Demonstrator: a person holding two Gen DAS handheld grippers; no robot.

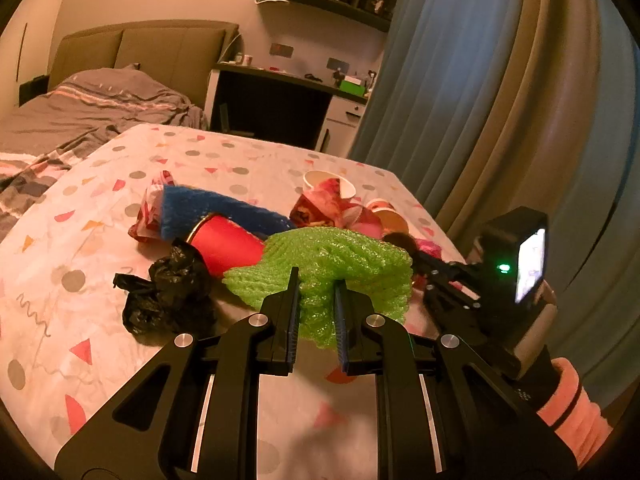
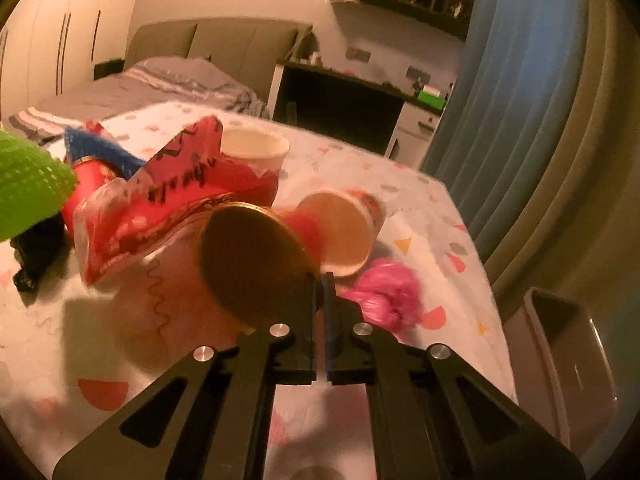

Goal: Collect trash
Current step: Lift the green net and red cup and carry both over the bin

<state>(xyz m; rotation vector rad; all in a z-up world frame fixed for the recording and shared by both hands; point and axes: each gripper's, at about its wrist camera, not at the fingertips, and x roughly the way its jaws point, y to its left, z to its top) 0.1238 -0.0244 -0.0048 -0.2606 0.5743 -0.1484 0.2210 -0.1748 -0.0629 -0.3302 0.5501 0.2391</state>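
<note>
While clamped: green foam net (image 1: 320, 268); gold-lined cup (image 2: 256, 264)

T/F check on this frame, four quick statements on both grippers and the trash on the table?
1. The left gripper is clamped on the green foam net. True.
2. The right gripper stands wide open with nothing in it. False: it is shut on the rim of a gold-lined cup.
3. A black plastic bag lies on the table. True.
4. The pink bag is already in the bin. False: it lies on the table.
</note>
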